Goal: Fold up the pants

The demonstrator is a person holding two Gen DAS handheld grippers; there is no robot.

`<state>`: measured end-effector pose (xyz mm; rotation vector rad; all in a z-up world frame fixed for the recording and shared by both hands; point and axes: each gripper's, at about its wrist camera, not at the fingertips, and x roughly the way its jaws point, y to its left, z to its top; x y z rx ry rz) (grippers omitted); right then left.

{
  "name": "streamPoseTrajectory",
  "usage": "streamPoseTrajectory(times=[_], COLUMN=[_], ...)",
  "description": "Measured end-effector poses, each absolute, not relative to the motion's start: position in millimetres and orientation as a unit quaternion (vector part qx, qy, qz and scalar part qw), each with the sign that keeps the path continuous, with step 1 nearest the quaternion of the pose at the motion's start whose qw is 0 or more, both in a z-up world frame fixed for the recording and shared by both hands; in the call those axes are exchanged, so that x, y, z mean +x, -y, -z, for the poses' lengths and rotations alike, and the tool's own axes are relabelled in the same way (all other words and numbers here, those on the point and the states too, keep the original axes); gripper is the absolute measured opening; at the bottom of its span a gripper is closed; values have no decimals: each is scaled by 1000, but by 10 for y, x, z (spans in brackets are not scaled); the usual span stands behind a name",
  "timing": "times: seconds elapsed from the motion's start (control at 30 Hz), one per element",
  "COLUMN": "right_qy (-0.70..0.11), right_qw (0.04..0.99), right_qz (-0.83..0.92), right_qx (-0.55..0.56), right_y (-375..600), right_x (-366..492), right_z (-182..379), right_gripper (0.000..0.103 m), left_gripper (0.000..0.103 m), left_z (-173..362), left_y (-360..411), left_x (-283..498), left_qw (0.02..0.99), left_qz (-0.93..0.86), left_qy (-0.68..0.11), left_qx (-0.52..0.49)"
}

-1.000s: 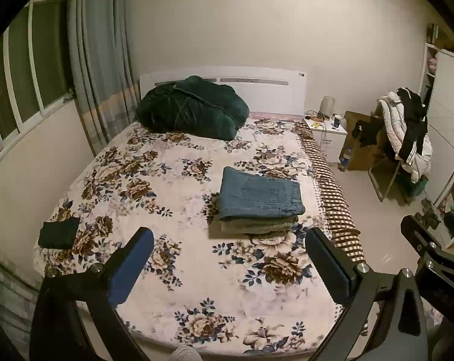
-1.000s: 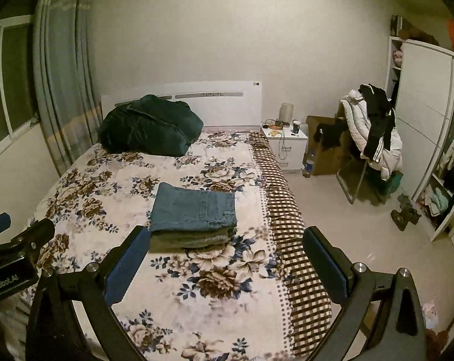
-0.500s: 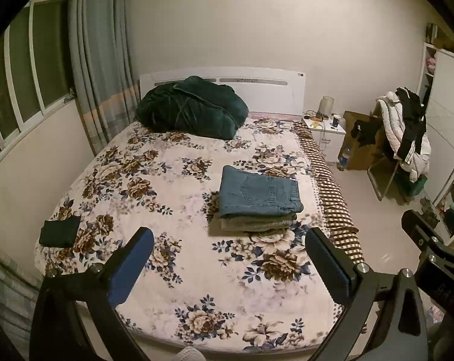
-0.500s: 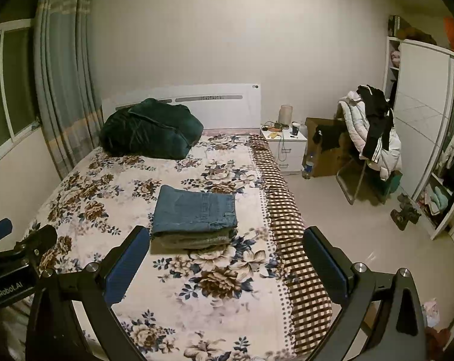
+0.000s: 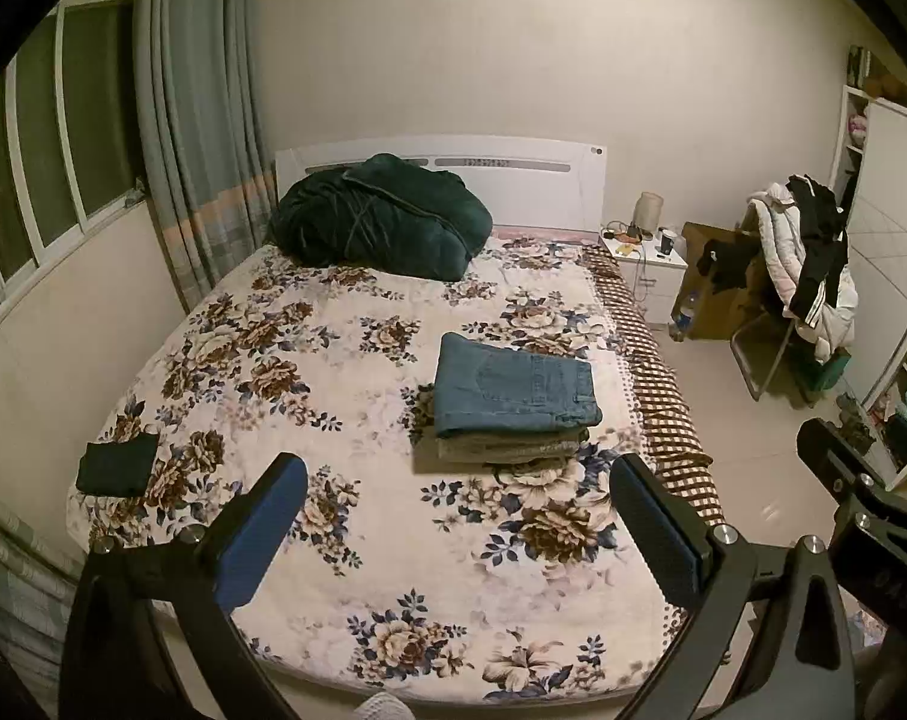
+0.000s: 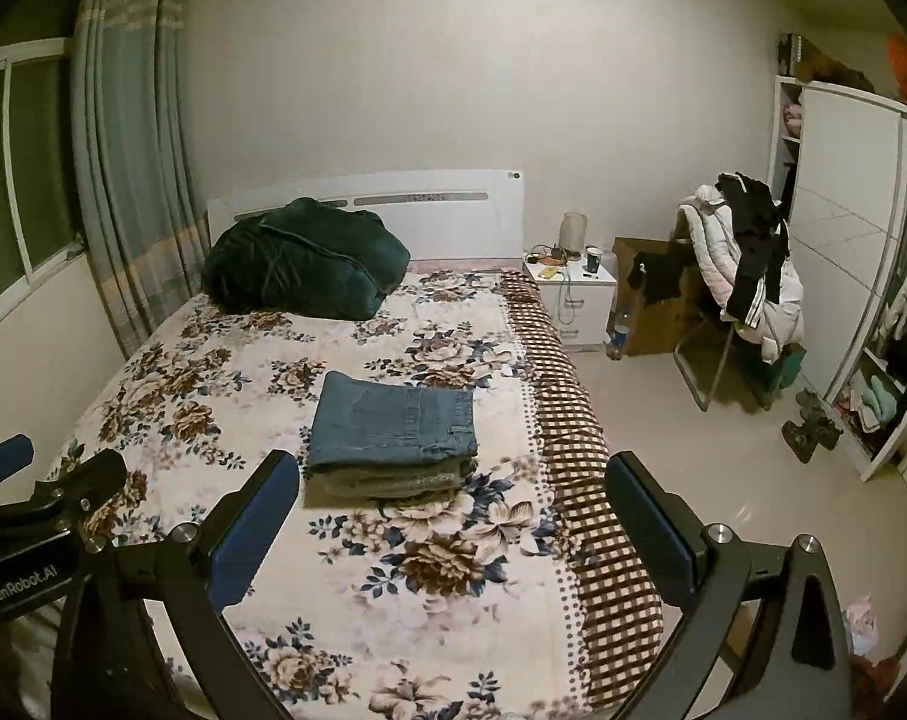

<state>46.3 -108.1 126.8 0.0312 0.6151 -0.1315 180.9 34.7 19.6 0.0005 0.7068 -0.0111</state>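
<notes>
Basically done, we judge: blue jeans (image 5: 513, 387) folded flat, stacked on second folded pair (image 5: 507, 447), mid-bed toward right edge. Both grippers held back over foot of bed, well apart from stack. Left gripper (image 5: 459, 516) wide open, empty; right gripper (image 6: 453, 510) same. Small dark folded item (image 5: 117, 468) at left edge, can't tell if pants. Bed (image 5: 273, 372) soft, floral cover, green blanket (image 5: 381, 216) at headboard. Nightstand (image 6: 573, 288), cluttered chair (image 6: 741, 276), wardrobe (image 6: 837, 240) on right.
</notes>
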Motion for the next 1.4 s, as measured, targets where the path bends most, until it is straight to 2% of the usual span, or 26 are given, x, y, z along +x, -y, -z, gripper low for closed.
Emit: streamPoseTrajectory(times=[1.4], right_qy=[-299], right_qw=[952], right_qz=[61], right_qx=[13], right_y=[994], right_x=[594], right_z=[-1507], right_gripper=[103], left_gripper=[103], left_z=[-282], left_y=[-481], left_x=[1713], left_qw=[940], left_qz=[-3], left_qy=[-340], left_qx=[-4])
